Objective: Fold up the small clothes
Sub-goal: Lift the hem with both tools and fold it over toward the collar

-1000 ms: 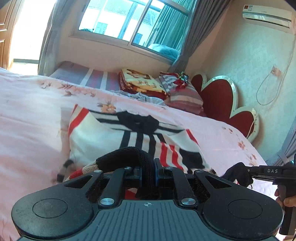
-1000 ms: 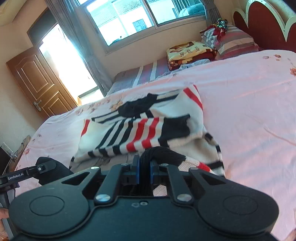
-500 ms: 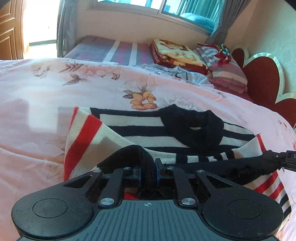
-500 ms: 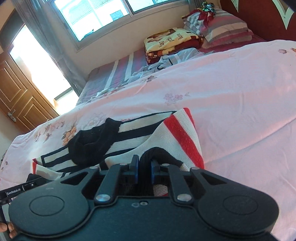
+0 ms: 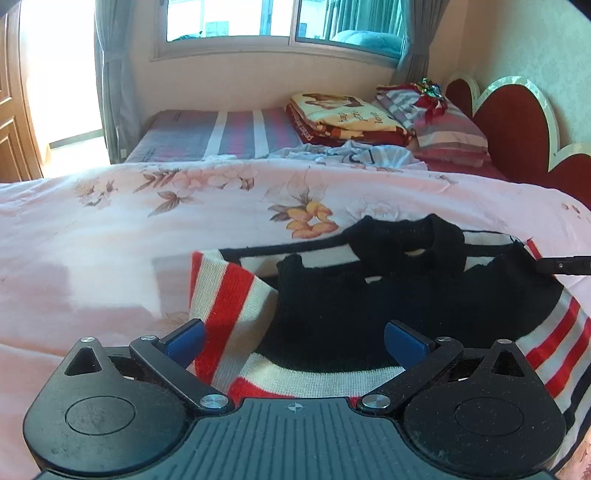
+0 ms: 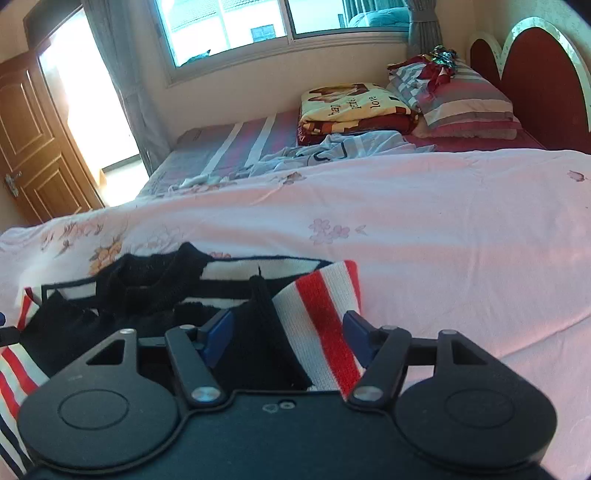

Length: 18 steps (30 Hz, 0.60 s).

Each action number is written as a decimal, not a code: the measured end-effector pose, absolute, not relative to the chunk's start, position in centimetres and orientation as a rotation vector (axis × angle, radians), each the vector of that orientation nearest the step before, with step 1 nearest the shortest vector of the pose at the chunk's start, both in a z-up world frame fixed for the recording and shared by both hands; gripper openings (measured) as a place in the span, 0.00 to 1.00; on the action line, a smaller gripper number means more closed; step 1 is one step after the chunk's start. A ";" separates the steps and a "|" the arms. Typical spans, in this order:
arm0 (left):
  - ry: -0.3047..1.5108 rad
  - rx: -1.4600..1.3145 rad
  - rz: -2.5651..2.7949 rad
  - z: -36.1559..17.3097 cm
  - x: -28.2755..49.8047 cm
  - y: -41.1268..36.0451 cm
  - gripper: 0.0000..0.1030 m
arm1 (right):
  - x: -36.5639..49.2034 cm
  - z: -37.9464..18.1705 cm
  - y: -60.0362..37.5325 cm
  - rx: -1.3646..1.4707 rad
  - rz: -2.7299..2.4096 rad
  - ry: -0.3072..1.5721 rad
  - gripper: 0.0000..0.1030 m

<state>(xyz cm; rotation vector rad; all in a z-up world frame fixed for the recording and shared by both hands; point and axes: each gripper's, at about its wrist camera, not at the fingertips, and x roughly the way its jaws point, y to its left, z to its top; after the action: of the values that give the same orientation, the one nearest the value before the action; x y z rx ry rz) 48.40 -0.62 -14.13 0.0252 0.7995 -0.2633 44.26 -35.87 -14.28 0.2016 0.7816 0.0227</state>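
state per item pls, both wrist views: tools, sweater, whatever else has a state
left tool: open, jaws just opened, sweater lying loose between them
right tool: open, jaws just opened, sweater edge between them
striped sweater: hem folded up over the collar, resting on pink quilt
door: open

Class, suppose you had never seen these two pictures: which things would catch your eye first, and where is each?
First the striped sweater, red, white and black, lying folded on the pink floral bedspread right before both open grippers. Next the red heart-shaped headboard at far right. Then the bright window above the bed.
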 end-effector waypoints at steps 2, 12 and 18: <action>0.819 0.035 -0.262 -15.0 48.7 -1.0 0.84 | 44.9 -15.0 -35.5 0.200 0.027 0.799 0.63; 0.790 0.076 -0.259 -15.5 48.0 -2.6 0.06 | 44.9 -15.3 -34.2 0.104 0.078 0.800 0.06; 0.706 0.021 -0.200 -14.0 48.6 -1.8 0.05 | 44.4 -13.7 -34.5 0.129 0.066 0.706 0.05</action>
<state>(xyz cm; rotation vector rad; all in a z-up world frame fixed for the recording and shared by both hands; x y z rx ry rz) 48.57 -1.79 -14.05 0.0214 0.7061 -0.2002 44.42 -34.47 -13.74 0.1292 0.7062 0.0663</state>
